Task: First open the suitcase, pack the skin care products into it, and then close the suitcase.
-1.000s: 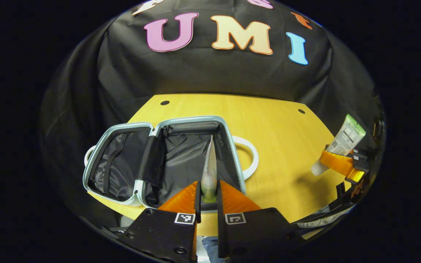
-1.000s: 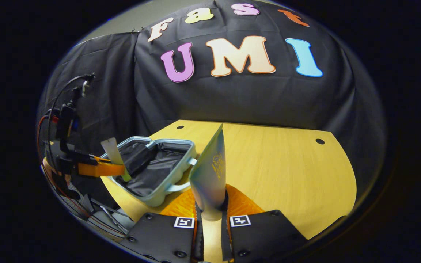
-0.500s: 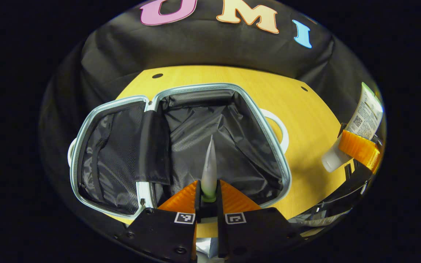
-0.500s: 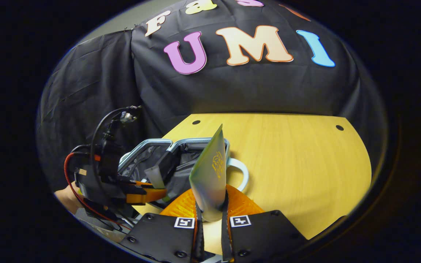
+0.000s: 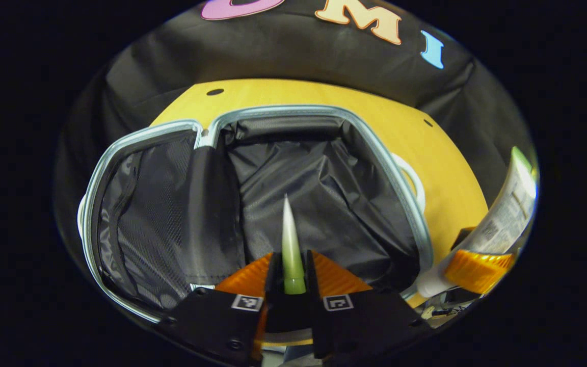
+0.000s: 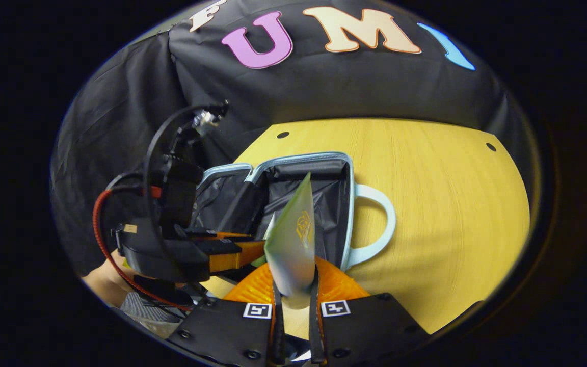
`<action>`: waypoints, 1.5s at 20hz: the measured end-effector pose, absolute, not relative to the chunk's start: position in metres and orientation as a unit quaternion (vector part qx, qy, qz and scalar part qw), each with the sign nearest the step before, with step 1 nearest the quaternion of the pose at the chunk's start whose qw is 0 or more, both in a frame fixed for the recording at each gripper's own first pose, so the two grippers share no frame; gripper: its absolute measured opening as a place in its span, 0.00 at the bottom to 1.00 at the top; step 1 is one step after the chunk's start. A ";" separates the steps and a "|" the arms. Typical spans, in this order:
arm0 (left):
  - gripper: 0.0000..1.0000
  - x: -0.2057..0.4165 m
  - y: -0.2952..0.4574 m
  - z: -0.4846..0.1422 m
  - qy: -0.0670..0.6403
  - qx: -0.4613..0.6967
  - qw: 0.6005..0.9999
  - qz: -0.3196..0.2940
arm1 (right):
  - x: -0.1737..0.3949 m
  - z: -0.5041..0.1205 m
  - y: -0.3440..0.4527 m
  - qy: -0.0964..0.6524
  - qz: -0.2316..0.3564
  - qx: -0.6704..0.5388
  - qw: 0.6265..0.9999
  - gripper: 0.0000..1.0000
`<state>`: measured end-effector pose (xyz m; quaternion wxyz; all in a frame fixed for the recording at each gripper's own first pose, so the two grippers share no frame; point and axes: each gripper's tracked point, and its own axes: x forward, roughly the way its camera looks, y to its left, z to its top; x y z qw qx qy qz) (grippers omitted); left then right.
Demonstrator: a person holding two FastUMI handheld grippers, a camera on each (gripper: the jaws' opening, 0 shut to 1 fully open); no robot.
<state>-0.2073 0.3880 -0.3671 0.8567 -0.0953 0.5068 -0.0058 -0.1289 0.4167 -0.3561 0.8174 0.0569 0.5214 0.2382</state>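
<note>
- suitcase (image 5: 324, 168) lies open flat on the yellow table (image 6: 441, 204), dark lining showing, both halves look empty – opening step done, packing not yet, closing left
- left half is the mesh-lined lid (image 5: 145, 204), right half the deeper compartment, white handle (image 6: 375, 224) at its right
- left gripper (image 5: 289, 265) clenched on a thin pale-green tube (image 5: 288, 229), edge-on, held over the right compartment near its near rim – not let go yet
- right gripper (image 6: 294, 300) grasping a wider green-white tube (image 6: 293, 239), upright, near the suitcase's near-right side, not inside yet
- judgement: roughly a third along; both tubes need dropping in, then the lid folds over
</note>
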 end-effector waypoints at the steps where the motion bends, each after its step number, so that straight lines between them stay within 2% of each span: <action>1: 0.41 -0.205 0.387 -0.360 0.493 -0.098 0.864 -0.011 | -0.130 -0.362 0.417 0.530 0.235 0.051 0.813 0.21; 3: 0.69 -0.196 0.396 -0.345 0.459 -0.086 0.884 -0.011 | -0.125 -0.371 0.424 0.537 0.228 0.053 0.810 0.21; 5: 0.73 -0.190 0.406 -0.327 0.421 -0.084 0.903 -0.002 | -0.122 -0.378 0.427 0.542 0.222 0.049 0.809 0.21; 6: 0.71 -0.189 0.411 -0.318 0.404 -0.090 0.910 0.002 | -0.125 -0.387 0.428 0.551 0.220 0.041 0.804 0.21; 7: 0.74 -0.189 0.414 -0.312 0.399 -0.096 0.912 0.003 | -0.129 -0.396 0.430 0.562 0.219 0.035 0.797 0.16; 8: 0.70 -0.190 0.421 -0.306 0.389 -0.099 0.916 0.010 | -0.133 -0.405 0.434 0.576 0.217 0.030 0.787 0.21; 13: 0.72 -0.209 0.478 -0.290 0.373 -0.103 0.920 0.065 | -0.128 -0.424 0.441 0.590 0.204 0.015 0.781 0.24; 15: 0.72 -0.220 0.505 -0.286 0.369 -0.106 0.919 0.092 | -0.122 -0.428 0.442 0.587 0.201 0.012 0.784 0.29; 17: 0.72 -0.230 0.538 -0.286 0.366 -0.107 0.916 0.127 | -0.116 -0.423 0.447 0.576 0.205 0.020 0.791 0.28; 18: 0.71 -0.234 0.555 -0.286 0.363 -0.109 0.913 0.148 | -0.109 -0.425 0.453 0.564 0.207 0.026 0.799 0.37; 19: 0.73 -0.240 0.571 -0.289 0.365 -0.113 0.909 0.163 | -0.101 -0.414 0.454 0.549 0.210 0.031 0.808 0.31; 21: 0.83 -0.249 0.601 -0.286 0.363 -0.120 0.904 0.192 | -0.083 -0.394 0.458 0.503 0.218 0.034 0.836 0.55; 24: 0.81 -0.258 0.646 -0.288 0.358 -0.112 0.898 0.230 | -0.062 -0.360 0.460 0.429 0.228 0.045 0.873 0.99; 27: 0.89 -0.263 0.686 -0.285 0.356 -0.117 0.890 0.261 | -0.049 -0.331 0.448 0.377 0.218 0.045 0.899 0.98; 30: 0.89 -0.265 0.724 -0.289 0.356 -0.119 0.881 0.289 | -0.043 -0.318 0.426 0.358 0.203 0.035 0.911 0.98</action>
